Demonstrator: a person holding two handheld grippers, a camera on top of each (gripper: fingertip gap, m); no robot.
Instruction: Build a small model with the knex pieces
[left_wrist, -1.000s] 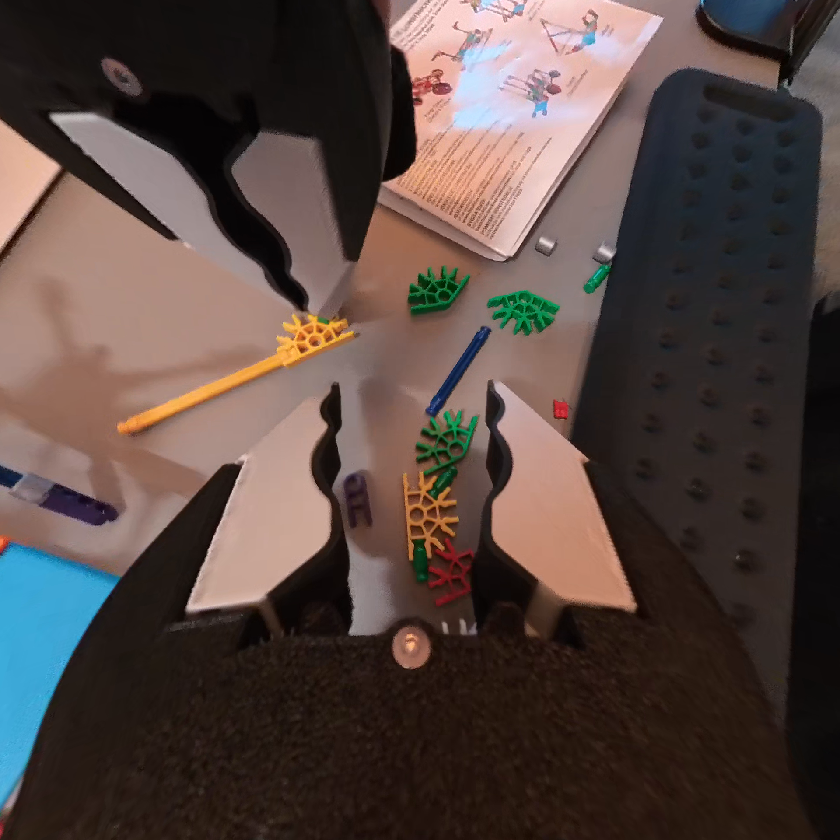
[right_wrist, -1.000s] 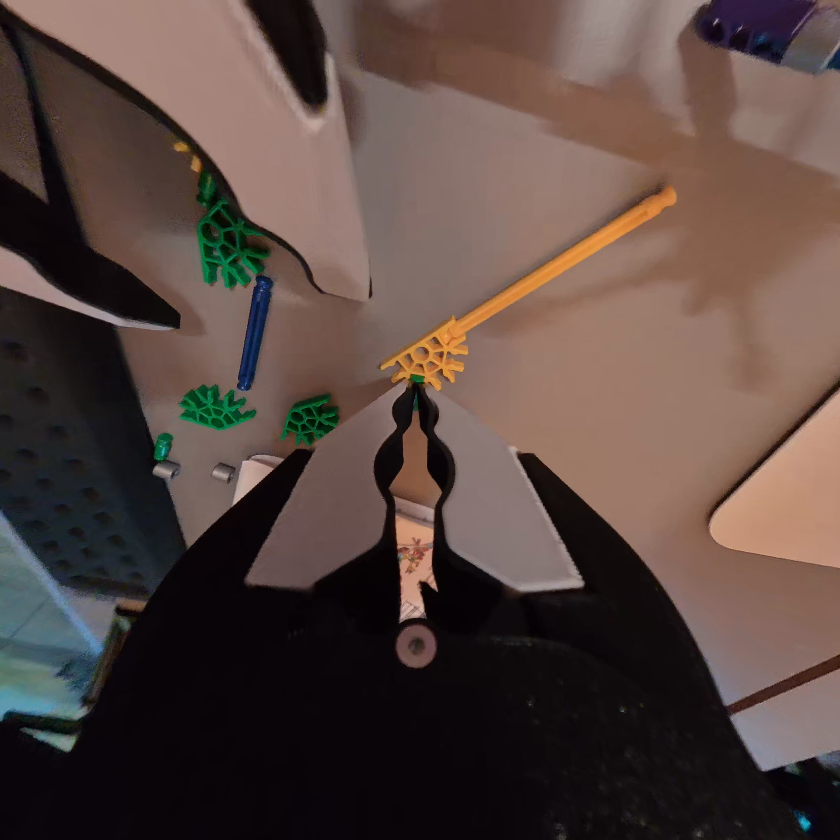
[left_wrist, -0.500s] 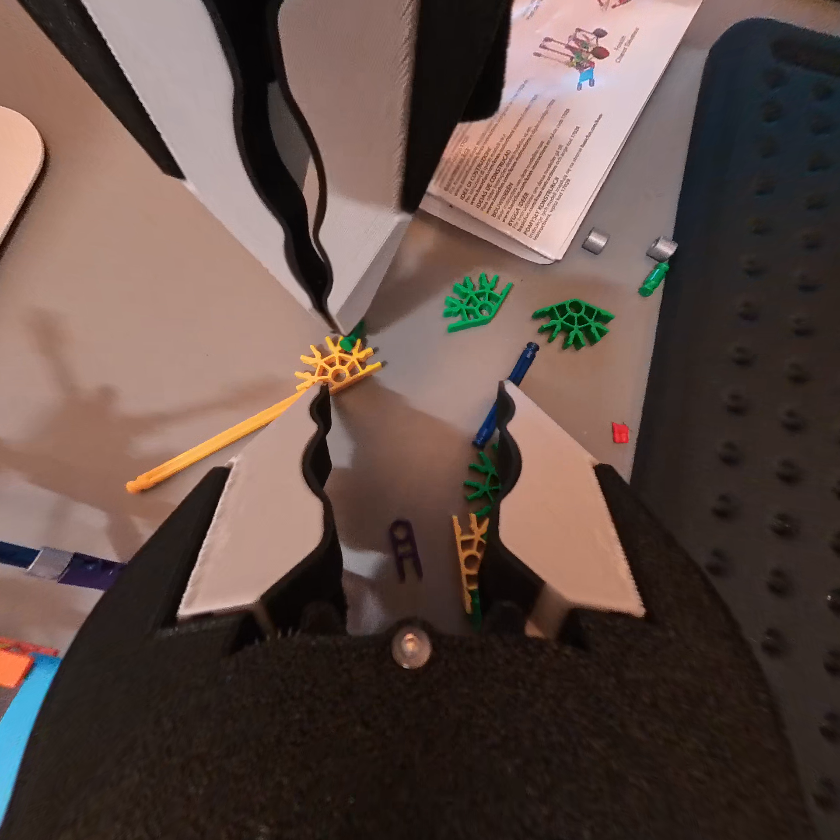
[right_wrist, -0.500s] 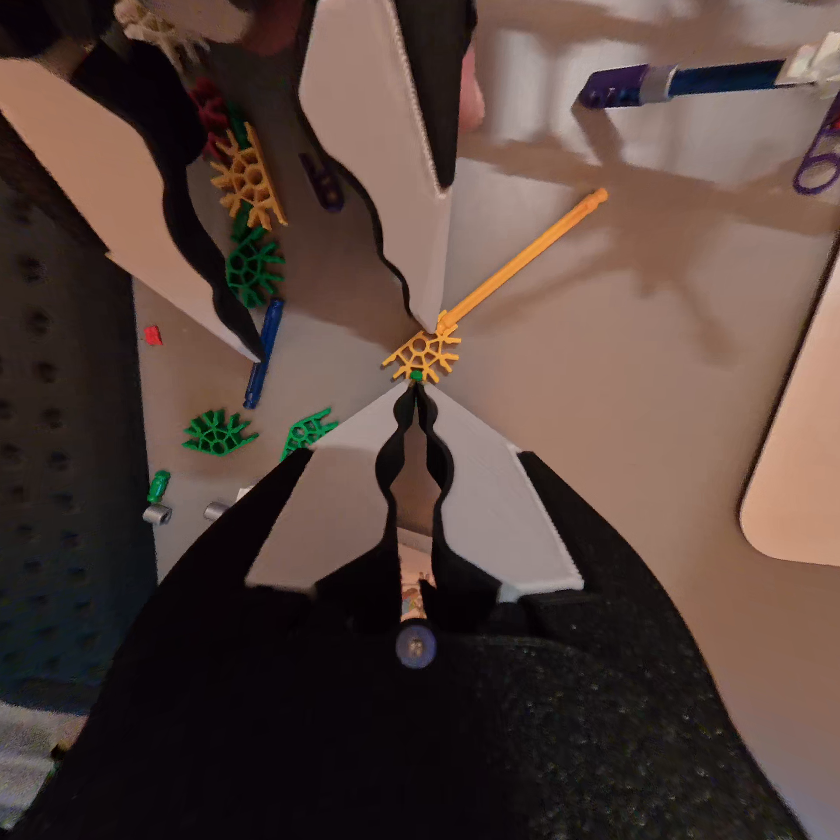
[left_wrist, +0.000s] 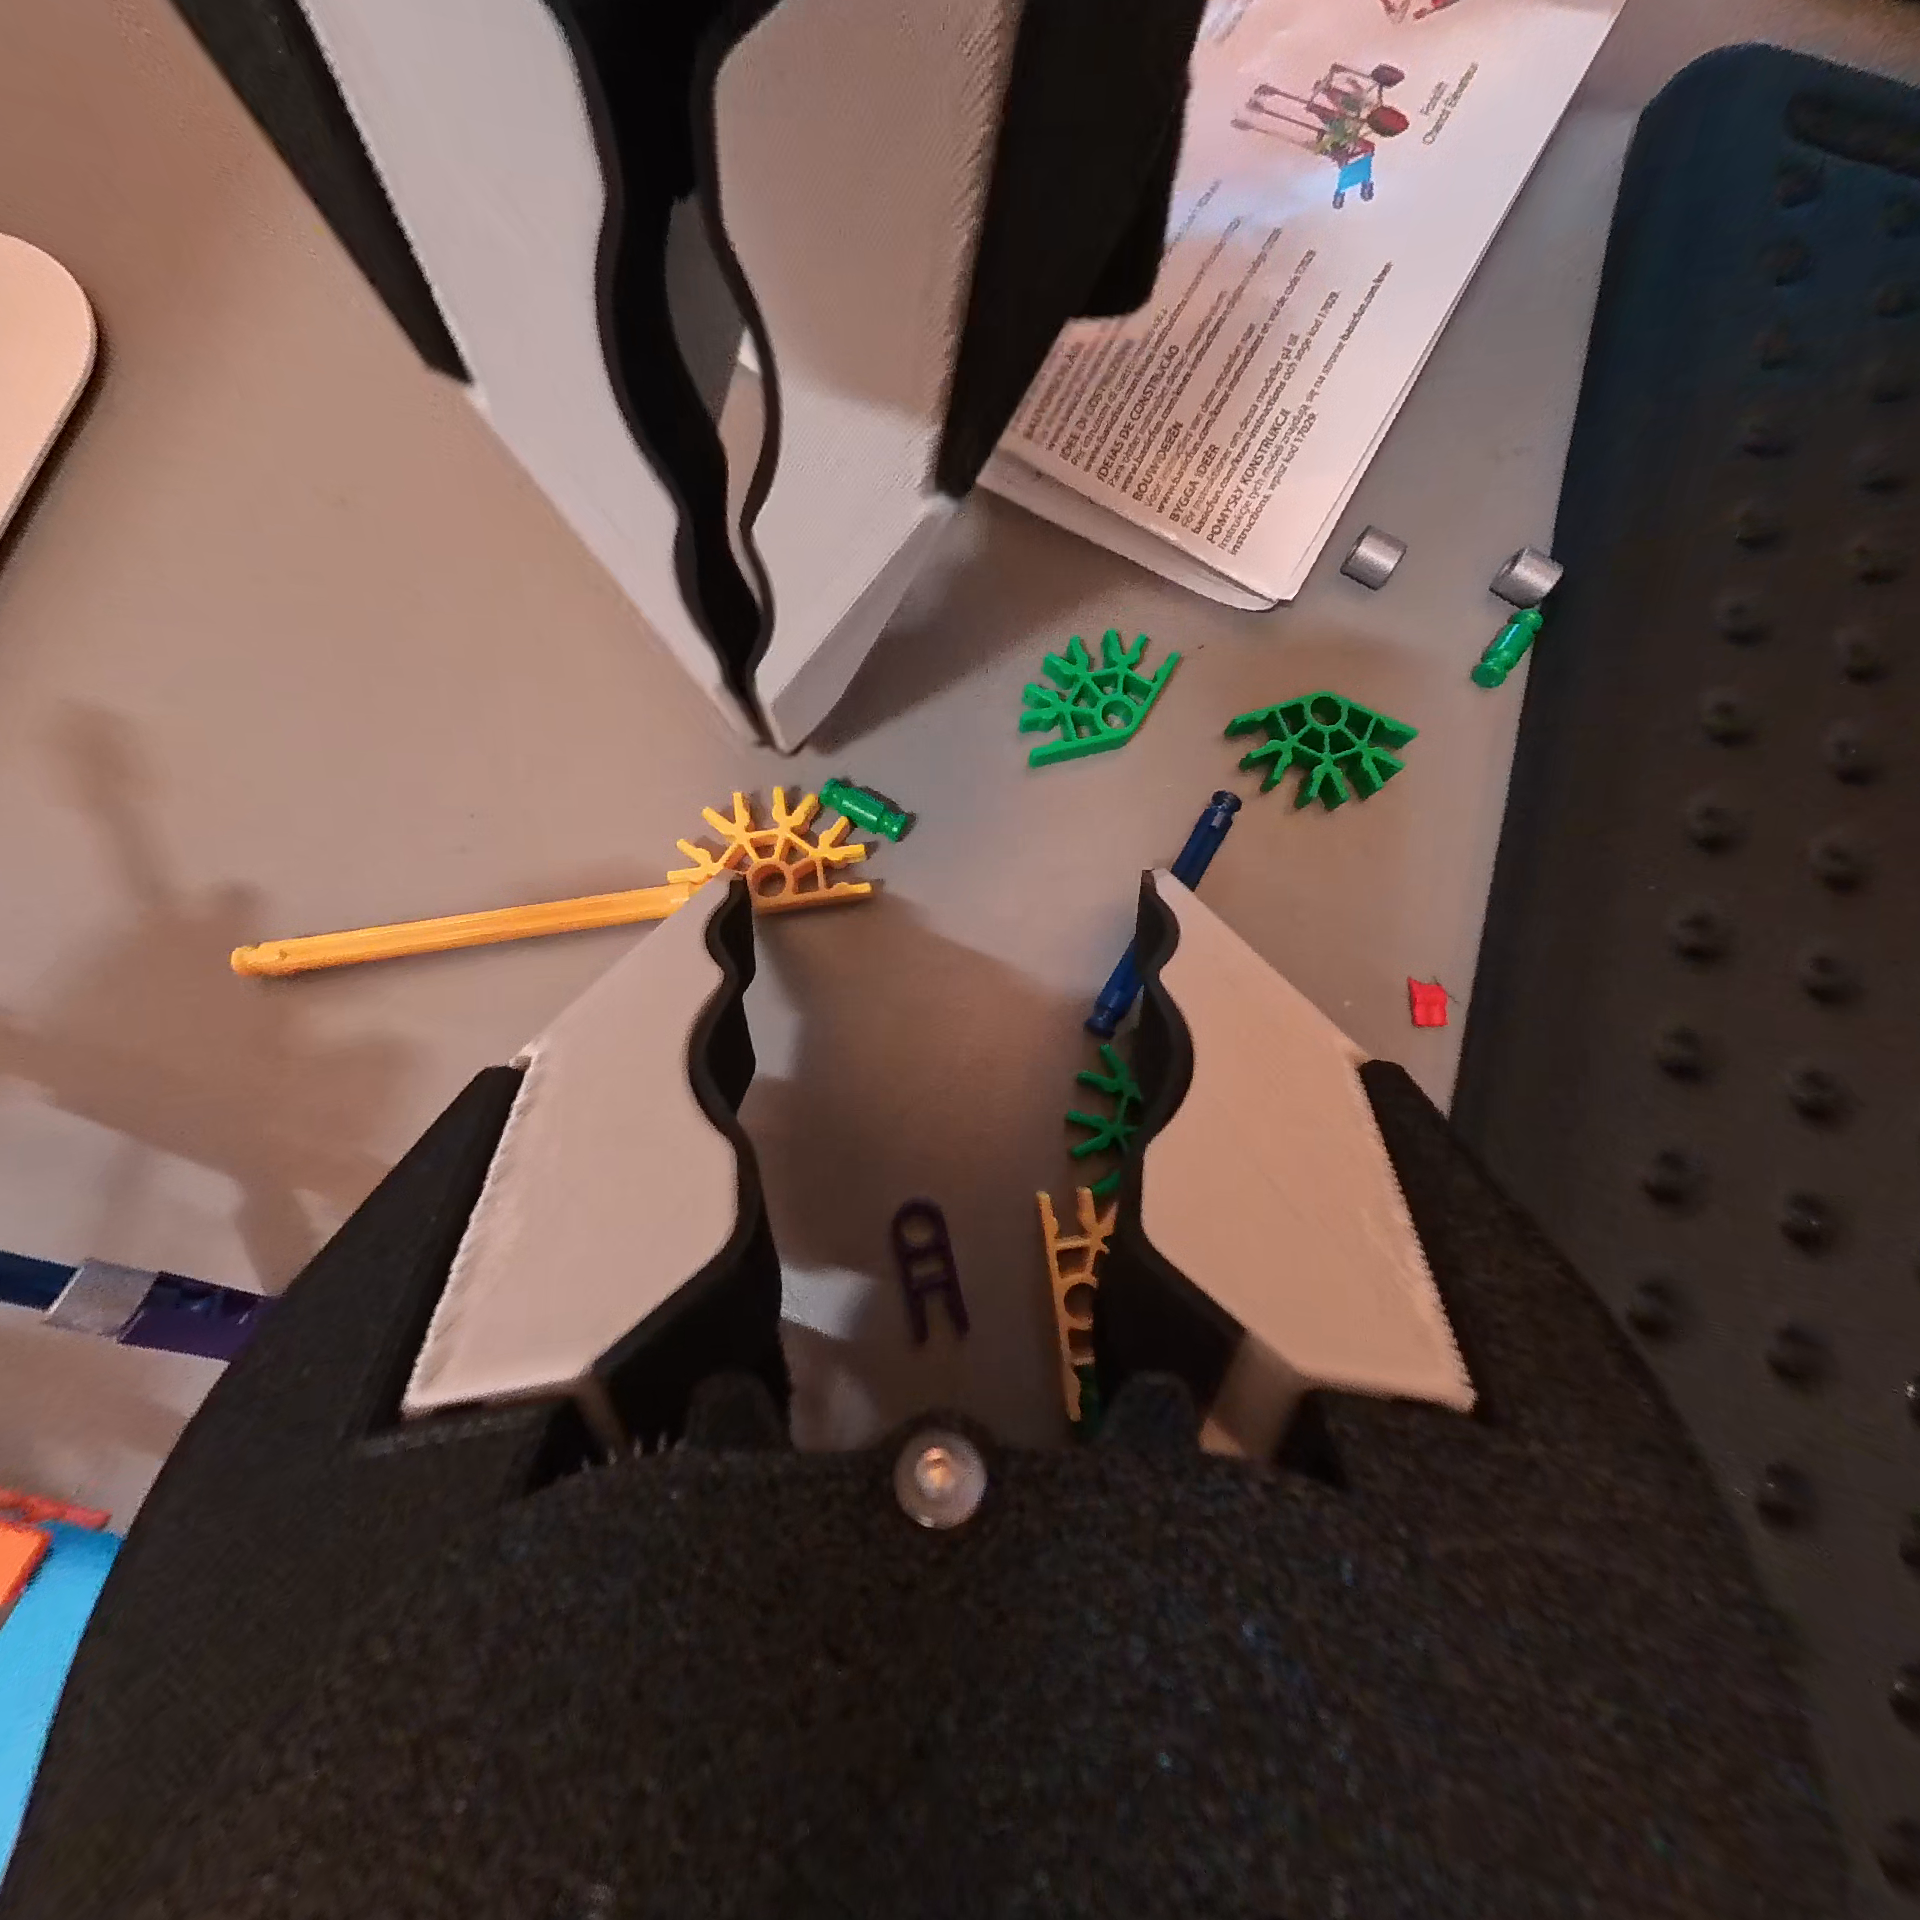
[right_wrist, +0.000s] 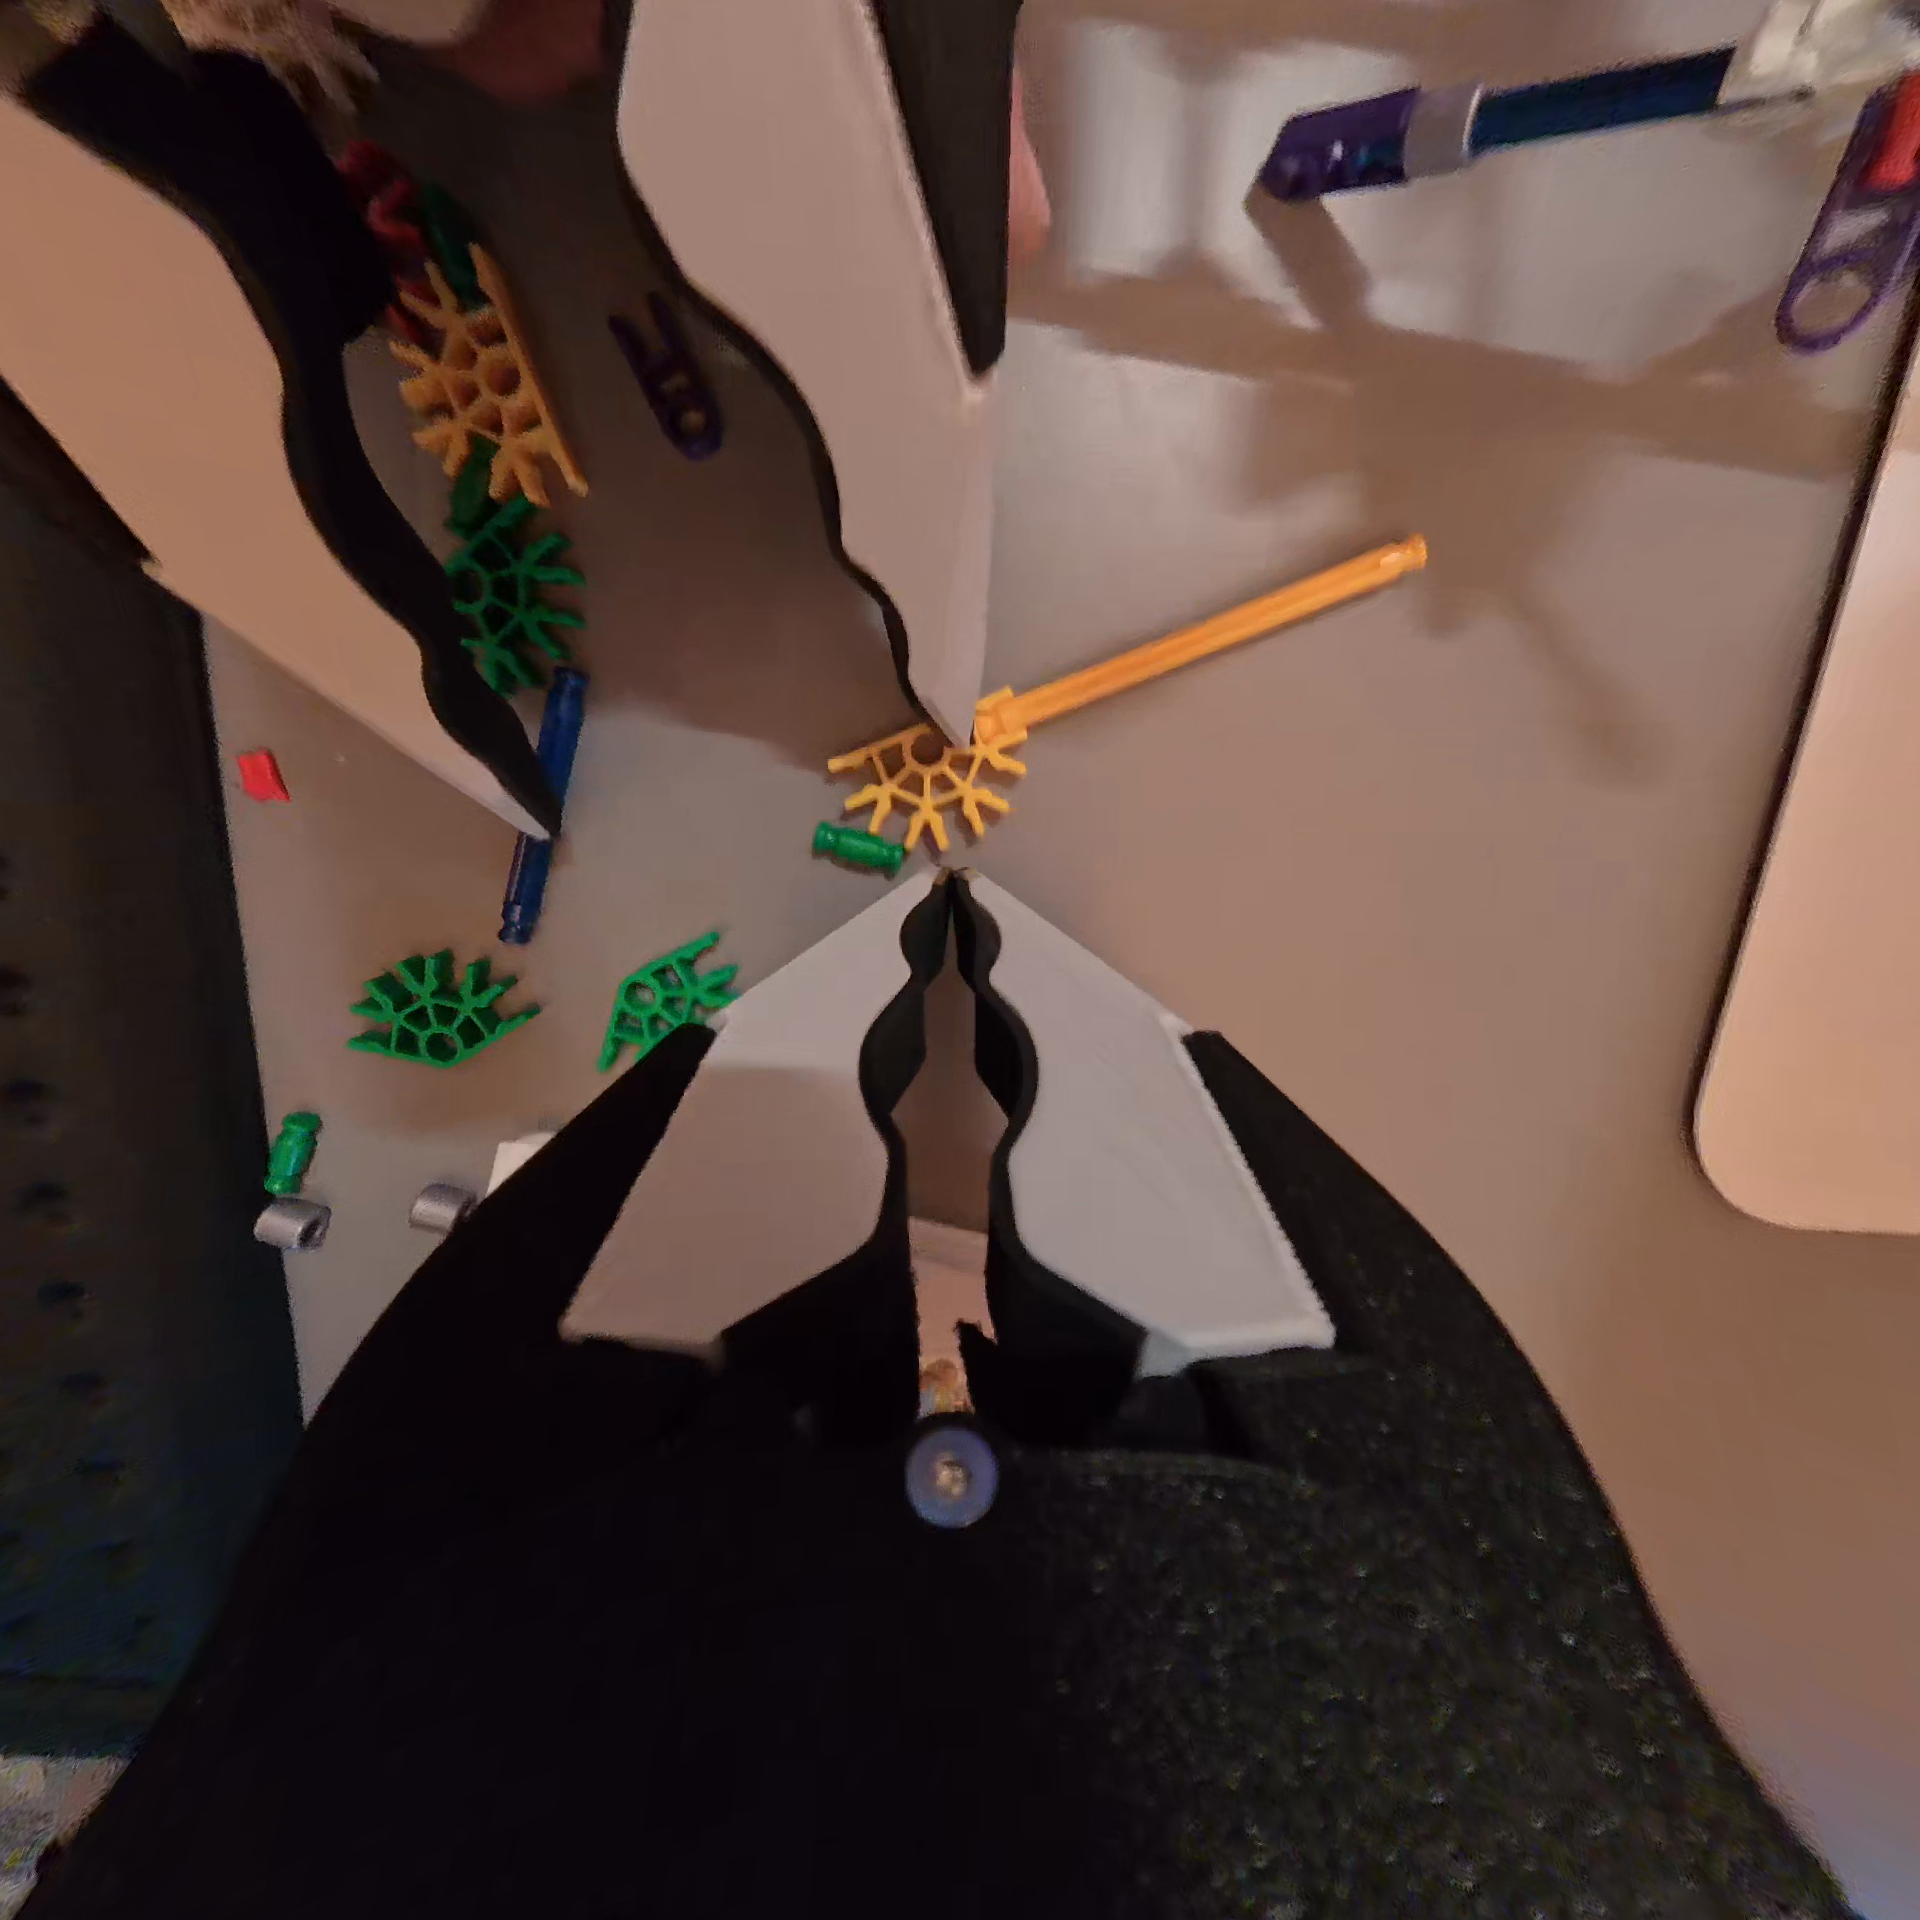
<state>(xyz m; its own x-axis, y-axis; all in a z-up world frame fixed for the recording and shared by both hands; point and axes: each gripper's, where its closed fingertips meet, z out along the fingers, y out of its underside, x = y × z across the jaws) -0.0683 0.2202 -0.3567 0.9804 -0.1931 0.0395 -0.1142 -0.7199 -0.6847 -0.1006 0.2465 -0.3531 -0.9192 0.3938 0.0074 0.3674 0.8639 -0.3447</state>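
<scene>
A yellow fan-shaped connector (left_wrist: 774, 857) with a long yellow rod (left_wrist: 457, 930) plugged into it lies flat on the grey table. A short green rod (left_wrist: 862, 808) lies loose at the connector's edge; it also shows in the right wrist view (right_wrist: 857, 844). My left gripper (left_wrist: 945, 894) is open, and its left fingertip (left_wrist: 732, 904) touches the connector where the rod joins. My right gripper (right_wrist: 951, 878) is shut with nothing seen between its tips. It hovers just short of the connector (right_wrist: 930, 779) and the green rod. In the left wrist view the right gripper (left_wrist: 774, 727) comes in from the top.
Two green connectors (left_wrist: 1101, 701) (left_wrist: 1325, 743), a blue rod (left_wrist: 1195, 842), grey spacers (left_wrist: 1371, 556) and a red bit (left_wrist: 1429, 1003) lie to the right. A leaflet (left_wrist: 1299, 312) lies at the back, a dark dimpled mat (left_wrist: 1714, 935) at the right. A purple clip (left_wrist: 930, 1283) lies between my left fingers. There is about 5 cm between the tips of the two grippers. The right gripper is farther from the red bit (left_wrist: 1429, 1003), some 12 cm, than the left, some 6 cm. Seen from the right wrist view (right_wrist: 268, 774) as well.
The short green rod has left my right gripper's tips and now lies on the table by the yellow connector. My left gripper has moved in until its left fingertip touches the connector.
</scene>
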